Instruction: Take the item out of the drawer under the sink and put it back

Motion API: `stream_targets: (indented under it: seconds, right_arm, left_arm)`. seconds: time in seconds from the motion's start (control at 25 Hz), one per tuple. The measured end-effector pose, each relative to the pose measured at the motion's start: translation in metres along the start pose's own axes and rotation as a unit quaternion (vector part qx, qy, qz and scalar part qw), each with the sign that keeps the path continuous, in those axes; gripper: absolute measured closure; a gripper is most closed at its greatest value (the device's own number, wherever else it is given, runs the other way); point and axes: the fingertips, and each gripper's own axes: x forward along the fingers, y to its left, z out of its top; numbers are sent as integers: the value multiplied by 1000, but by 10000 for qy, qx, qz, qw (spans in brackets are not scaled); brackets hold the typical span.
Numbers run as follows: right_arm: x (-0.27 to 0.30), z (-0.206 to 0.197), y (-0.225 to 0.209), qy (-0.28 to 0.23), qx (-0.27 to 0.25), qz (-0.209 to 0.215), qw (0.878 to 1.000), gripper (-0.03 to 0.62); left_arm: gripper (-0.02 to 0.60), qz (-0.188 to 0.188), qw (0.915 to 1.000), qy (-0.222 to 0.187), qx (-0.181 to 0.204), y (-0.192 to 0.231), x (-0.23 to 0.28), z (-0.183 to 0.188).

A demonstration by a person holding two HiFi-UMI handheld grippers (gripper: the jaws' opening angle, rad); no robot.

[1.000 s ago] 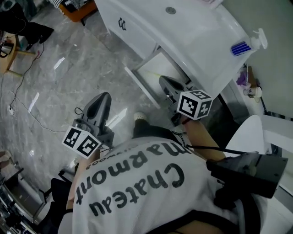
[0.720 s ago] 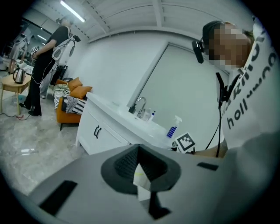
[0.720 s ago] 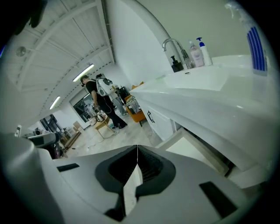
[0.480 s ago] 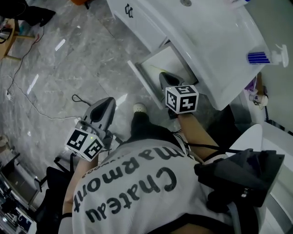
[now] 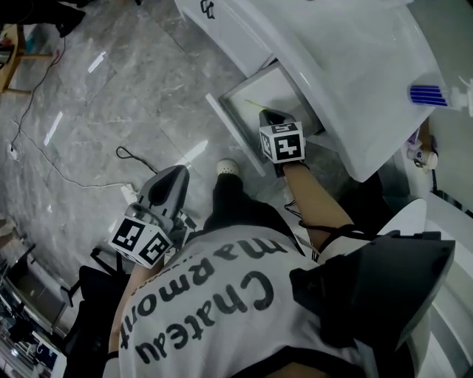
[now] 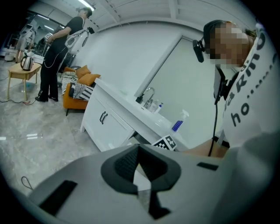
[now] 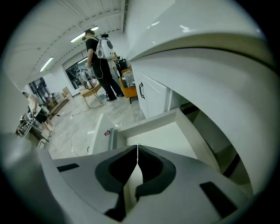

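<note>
The white drawer (image 5: 238, 127) under the sink stands pulled out; its inside (image 7: 166, 133) is pale and nearly bare. A thin yellow-green stick (image 5: 255, 105) lies on the drawer floor. My right gripper (image 5: 265, 114), with its marker cube (image 5: 282, 142), reaches into the drawer with its tips at the stick's near end. In the right gripper view its jaws (image 7: 138, 148) are shut, with a speck of green at the tips; I cannot tell whether they pinch the stick. My left gripper (image 5: 174, 173) hangs shut and empty over the floor, well left of the drawer, and its jaws (image 6: 139, 148) point at the vanity.
The white sink counter (image 5: 347, 66) overhangs the drawer. A blue-striped spray bottle (image 5: 432, 94) stands on it. A cabinet door with a dark handle (image 5: 209, 9) is left of the drawer. A black cable (image 5: 126, 156) lies on the marble floor. A person (image 6: 61, 57) stands far off by an orange sofa (image 6: 81, 83).
My right gripper has moved forward over the drawer, closer to the stick. The left gripper has stayed low at the person's side.
</note>
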Motion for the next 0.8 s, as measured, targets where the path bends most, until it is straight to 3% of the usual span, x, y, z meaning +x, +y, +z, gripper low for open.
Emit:
stream_targets:
  seconds: [0.32, 0.44, 0.48, 0.8]
  right_arm:
    - [28, -22, -18, 560, -377, -110, 9977, 579]
    - [40, -27, -16, 758, -587, -66, 9954, 494]
    - [44, -28, -16, 828, -681, -79, 9942, 493]
    - [70, -53, -37, 1624, -1834, -380, 9688, 430]
  left_arm:
    - [573, 155, 9993, 50, -332, 13, 2, -14]
    - [574, 213, 9988, 121, -434, 19, 1, -21]
    - [574, 233, 9986, 153, -457, 22, 0, -23]
    - [574, 395, 9969, 289, -614, 40, -10, -38]
